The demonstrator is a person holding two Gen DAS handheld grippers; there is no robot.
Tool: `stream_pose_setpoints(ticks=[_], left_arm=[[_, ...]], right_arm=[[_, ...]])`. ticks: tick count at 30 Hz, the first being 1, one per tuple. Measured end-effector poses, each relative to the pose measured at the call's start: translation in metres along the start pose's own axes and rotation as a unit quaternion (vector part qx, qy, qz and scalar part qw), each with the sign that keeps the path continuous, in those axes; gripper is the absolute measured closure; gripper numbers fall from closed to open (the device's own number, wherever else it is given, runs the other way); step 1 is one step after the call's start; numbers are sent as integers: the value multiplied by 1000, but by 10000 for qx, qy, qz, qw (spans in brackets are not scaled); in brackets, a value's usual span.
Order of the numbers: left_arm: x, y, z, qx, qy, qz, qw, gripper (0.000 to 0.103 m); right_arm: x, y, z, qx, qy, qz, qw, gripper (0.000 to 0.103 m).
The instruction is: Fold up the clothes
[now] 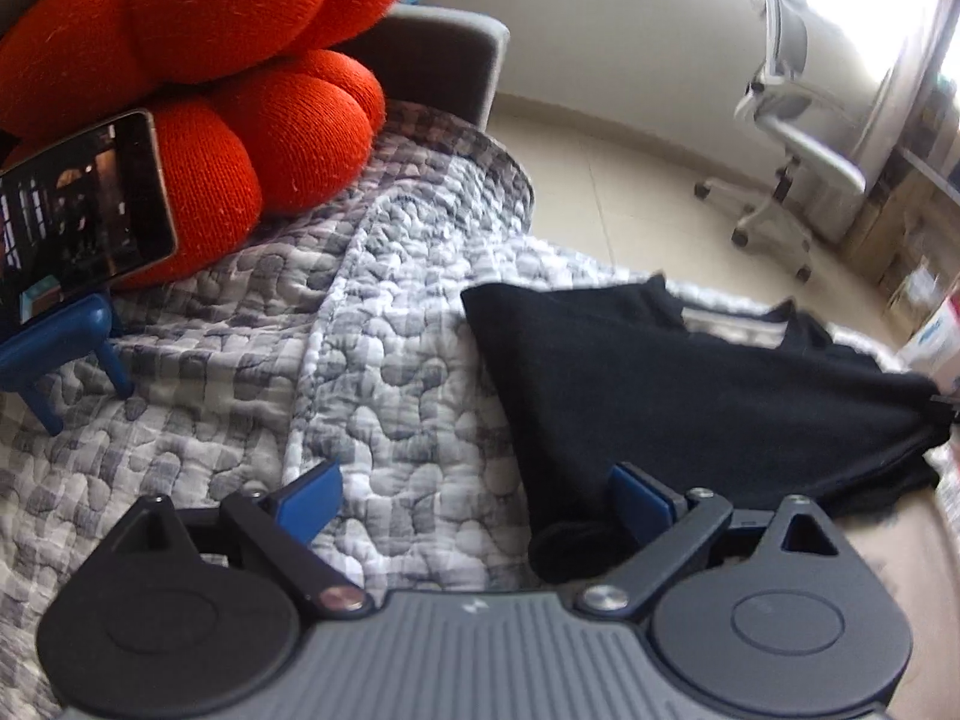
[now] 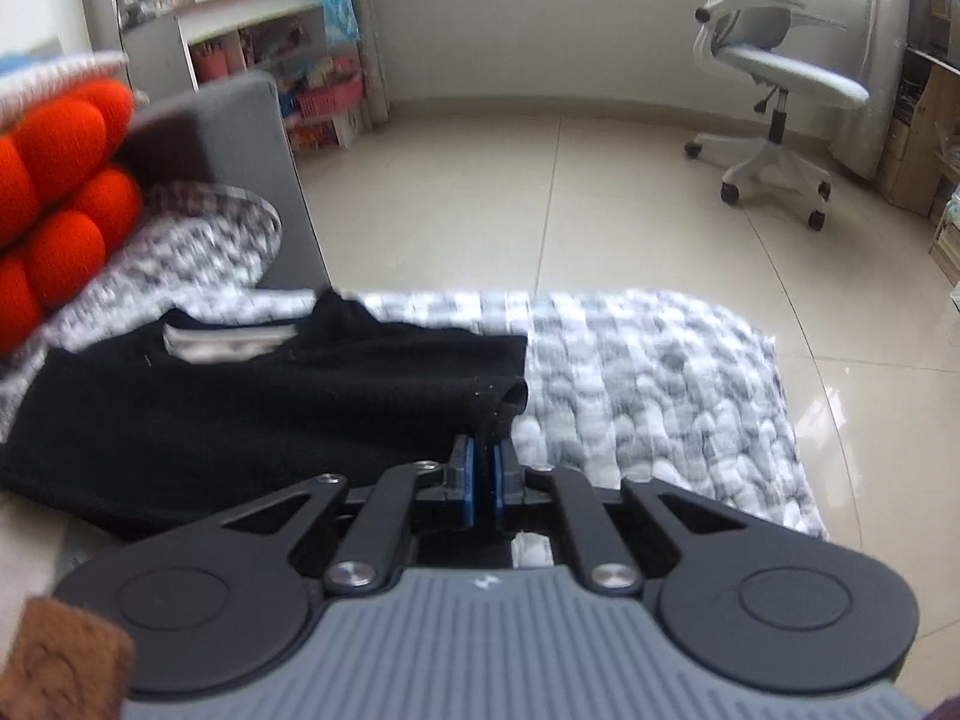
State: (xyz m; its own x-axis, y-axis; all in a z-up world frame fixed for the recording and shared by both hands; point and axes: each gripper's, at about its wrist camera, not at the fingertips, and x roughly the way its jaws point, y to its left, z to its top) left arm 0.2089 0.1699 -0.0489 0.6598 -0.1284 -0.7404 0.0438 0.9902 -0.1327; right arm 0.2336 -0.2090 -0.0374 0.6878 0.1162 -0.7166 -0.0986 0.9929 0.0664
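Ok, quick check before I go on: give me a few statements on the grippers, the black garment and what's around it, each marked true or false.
1. The right gripper is shut on an edge of the black garment. True.
2. The left gripper is clamped on the garment too. False: its jaws stand wide apart, and cloth lies by the right finger only.
3. The garment lies on a grey patterned quilt. True.
4. A phone lies flat on the quilt. False: it leans on an orange cushion, propped on a blue stand.
5. The office chair stands on carpet. False: it stands on a tiled floor.
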Motion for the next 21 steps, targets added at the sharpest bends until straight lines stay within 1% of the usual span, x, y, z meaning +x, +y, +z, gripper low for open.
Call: stream_pose_setpoints(ticks=[1, 2, 4, 5, 6, 9, 11, 14, 21], left_arm=[[0, -1, 0, 13, 5, 1, 10000, 7], [0, -1, 0, 35, 1, 14, 10000, 7], [0, -3, 0, 88, -11, 50, 9999, 7], [-1, -4, 0, 115, -17, 68, 9999, 9], [-1, -5, 0, 142, -23, 86, 9999, 11], [-2, -7, -1, 222, -41, 139, 9996, 11], [-2, -9, -1, 275, -53, 175, 9995, 11], [1, -9, -2, 311, 71, 134, 9994, 11], [1, -8, -3, 368, 182, 114, 9991, 10]], right_arm=[[4, 1, -2, -38, 109, -63, 9999, 96], [6, 1, -3, -57, 129, -89, 9999, 96], [1, 0, -1, -27, 34, -69, 10000, 96], [-3, 0, 0, -8, -30, -46, 10000, 96], [-3, 0, 0, -21, -19, -47, 10000, 96], [-3, 0, -1, -62, 19, -51, 10000, 96], [10, 3, -7, -209, 279, -192, 9992, 95], [10, 6, -7, -301, 285, -251, 9988, 94], [7, 7, -7, -410, 332, -282, 9982, 92]])
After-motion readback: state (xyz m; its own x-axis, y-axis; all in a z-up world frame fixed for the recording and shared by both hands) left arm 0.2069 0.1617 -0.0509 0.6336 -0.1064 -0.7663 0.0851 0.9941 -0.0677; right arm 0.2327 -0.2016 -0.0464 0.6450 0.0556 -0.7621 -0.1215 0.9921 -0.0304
